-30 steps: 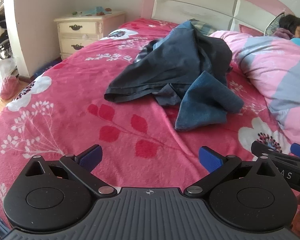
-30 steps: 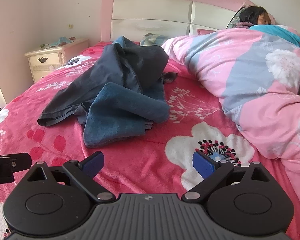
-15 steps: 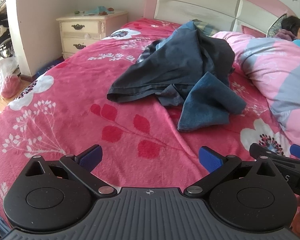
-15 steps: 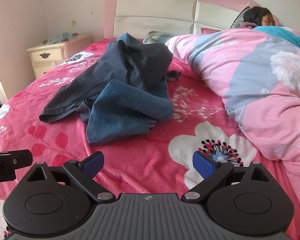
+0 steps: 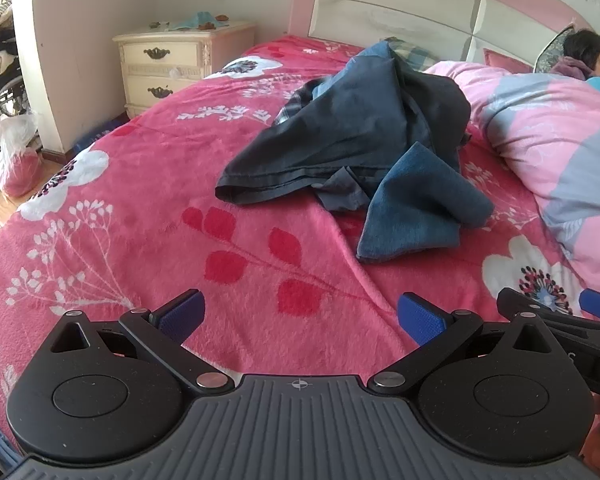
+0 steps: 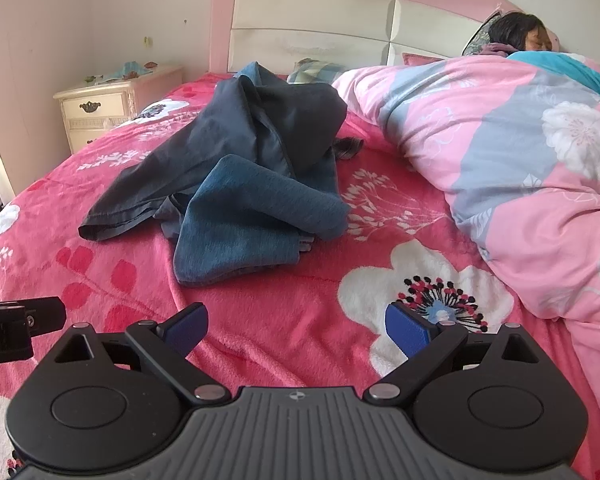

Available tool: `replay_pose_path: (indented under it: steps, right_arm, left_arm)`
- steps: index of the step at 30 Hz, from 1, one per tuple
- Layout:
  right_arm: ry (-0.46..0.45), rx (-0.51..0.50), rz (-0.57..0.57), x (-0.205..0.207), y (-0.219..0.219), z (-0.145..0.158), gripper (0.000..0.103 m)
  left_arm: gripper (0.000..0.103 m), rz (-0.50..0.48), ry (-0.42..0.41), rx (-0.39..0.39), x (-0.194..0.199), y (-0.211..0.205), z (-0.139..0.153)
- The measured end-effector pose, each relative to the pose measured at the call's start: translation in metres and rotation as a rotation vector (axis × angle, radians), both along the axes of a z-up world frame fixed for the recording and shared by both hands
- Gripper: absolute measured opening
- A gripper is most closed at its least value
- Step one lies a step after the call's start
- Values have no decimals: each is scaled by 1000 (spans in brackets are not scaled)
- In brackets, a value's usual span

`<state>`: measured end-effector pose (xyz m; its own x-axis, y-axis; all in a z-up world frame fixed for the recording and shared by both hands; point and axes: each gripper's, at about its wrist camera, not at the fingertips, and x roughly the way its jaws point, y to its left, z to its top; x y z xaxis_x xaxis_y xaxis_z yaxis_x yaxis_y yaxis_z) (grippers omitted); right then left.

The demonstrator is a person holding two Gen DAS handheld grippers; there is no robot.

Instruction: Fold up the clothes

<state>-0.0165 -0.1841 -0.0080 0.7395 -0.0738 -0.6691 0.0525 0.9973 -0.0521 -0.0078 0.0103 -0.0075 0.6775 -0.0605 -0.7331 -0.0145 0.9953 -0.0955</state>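
With the left gripper [image 5: 299, 314] and right gripper [image 6: 296, 326] both spread empty, one snatch at that tangled mid-frame pile of dark clothes [image 6: 236, 168] risks lifting several garments together.

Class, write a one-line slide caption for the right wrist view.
Open right gripper hovers over the red floral blanket, facing a heap of dark blue clothes.

A pile of dark clothes [image 5: 352, 136] lies on the red bed [image 5: 140, 216]. A blue towel [image 5: 420, 208] rests on the pile's near edge. The left gripper [image 5: 300, 314] hangs over the bed, near the pile, jaws wide apart and holding nothing. Beyond the pile, a person [image 5: 588, 54] lies under a pink quilt [image 5: 548, 128].
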Motion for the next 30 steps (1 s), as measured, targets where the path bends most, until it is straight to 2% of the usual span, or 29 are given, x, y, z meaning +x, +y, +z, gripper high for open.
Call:
replay_pose_path:
  steps: [11, 21, 27, 30]
  right_arm:
    - [2, -4, -4, 0, 1, -2, 98]
    - [-16, 12, -11, 3, -9, -7, 98]
    - [-92, 13, 25, 20, -20, -1, 98]
    - [-153, 3, 52, 36, -26, 5, 98]
  left_arm:
    - [103, 6, 1, -3, 1, -2, 0]
    - [103, -26, -46, -64, 0, -2, 3]
    - [103, -67, -90, -46, 20, 0, 1]
    - [103, -51, -122, -15, 38, 6, -2]
